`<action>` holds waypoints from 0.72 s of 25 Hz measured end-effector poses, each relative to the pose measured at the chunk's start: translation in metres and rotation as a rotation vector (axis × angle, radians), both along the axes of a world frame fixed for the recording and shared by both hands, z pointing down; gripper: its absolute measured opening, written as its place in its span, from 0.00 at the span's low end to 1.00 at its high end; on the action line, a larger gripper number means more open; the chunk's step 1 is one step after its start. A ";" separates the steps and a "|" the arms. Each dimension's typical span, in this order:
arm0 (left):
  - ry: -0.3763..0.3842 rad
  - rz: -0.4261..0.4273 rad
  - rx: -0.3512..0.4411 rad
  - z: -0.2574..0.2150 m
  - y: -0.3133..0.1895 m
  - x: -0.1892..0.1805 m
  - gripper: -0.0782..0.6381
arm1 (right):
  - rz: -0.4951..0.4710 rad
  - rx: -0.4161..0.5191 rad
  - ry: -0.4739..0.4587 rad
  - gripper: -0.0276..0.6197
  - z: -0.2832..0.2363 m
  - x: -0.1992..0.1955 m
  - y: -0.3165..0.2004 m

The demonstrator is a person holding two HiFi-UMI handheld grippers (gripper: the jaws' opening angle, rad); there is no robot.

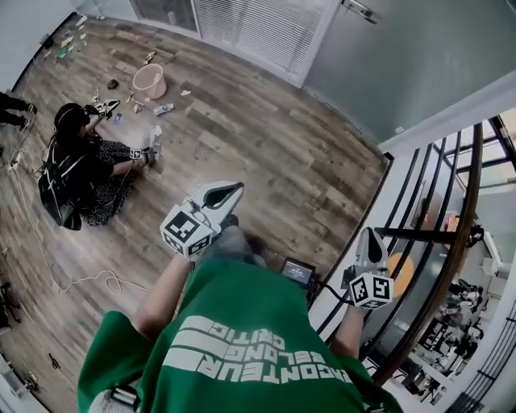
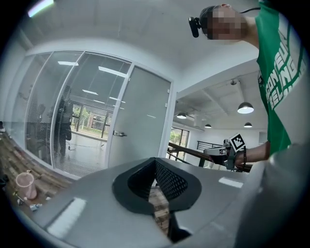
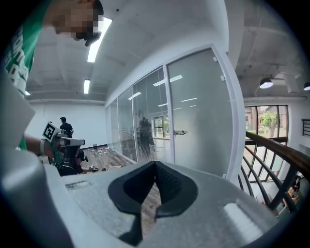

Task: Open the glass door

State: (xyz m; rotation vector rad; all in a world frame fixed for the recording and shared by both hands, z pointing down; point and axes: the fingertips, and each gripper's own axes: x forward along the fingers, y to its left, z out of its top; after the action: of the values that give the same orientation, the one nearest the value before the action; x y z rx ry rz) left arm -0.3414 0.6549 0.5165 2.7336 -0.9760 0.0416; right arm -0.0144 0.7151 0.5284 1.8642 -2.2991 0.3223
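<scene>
The frosted glass door (image 1: 403, 56) stands closed at the top right of the head view, its metal handle (image 1: 359, 10) near the upper edge. My left gripper (image 1: 219, 194) and right gripper (image 1: 371, 244) are held out over the wood floor, well short of the door, both empty. In the left gripper view the door (image 2: 143, 121) and handle (image 2: 117, 133) lie ahead beyond the shut left gripper (image 2: 155, 162). The right gripper (image 3: 155, 165) is shut too and points toward the door (image 3: 198, 111) and its handle (image 3: 180, 132).
A person (image 1: 81, 169) sits on the floor at left holding grippers, beside a pink bucket (image 1: 149, 81) and scattered small items. A white cable (image 1: 89, 282) trails over the planks. A dark railing (image 1: 451, 242) with a wooden top runs along my right. Glass walls with blinds (image 1: 258, 28) adjoin the door.
</scene>
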 end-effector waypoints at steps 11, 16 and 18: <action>0.045 0.008 -0.006 0.010 -0.078 0.035 0.13 | -0.017 -0.009 0.041 0.03 -0.004 0.023 -0.081; 0.080 0.005 0.005 0.008 -0.135 0.045 0.13 | -0.031 -0.002 0.078 0.03 -0.014 0.029 -0.137; 0.092 0.005 0.000 0.007 -0.160 0.050 0.13 | -0.031 -0.004 0.085 0.03 -0.019 0.033 -0.162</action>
State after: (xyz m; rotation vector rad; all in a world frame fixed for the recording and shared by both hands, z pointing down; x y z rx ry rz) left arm -0.2917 0.4953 0.5235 2.7119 -0.9437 -0.0826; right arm 0.0181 0.5531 0.5097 1.8026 -2.2666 0.2383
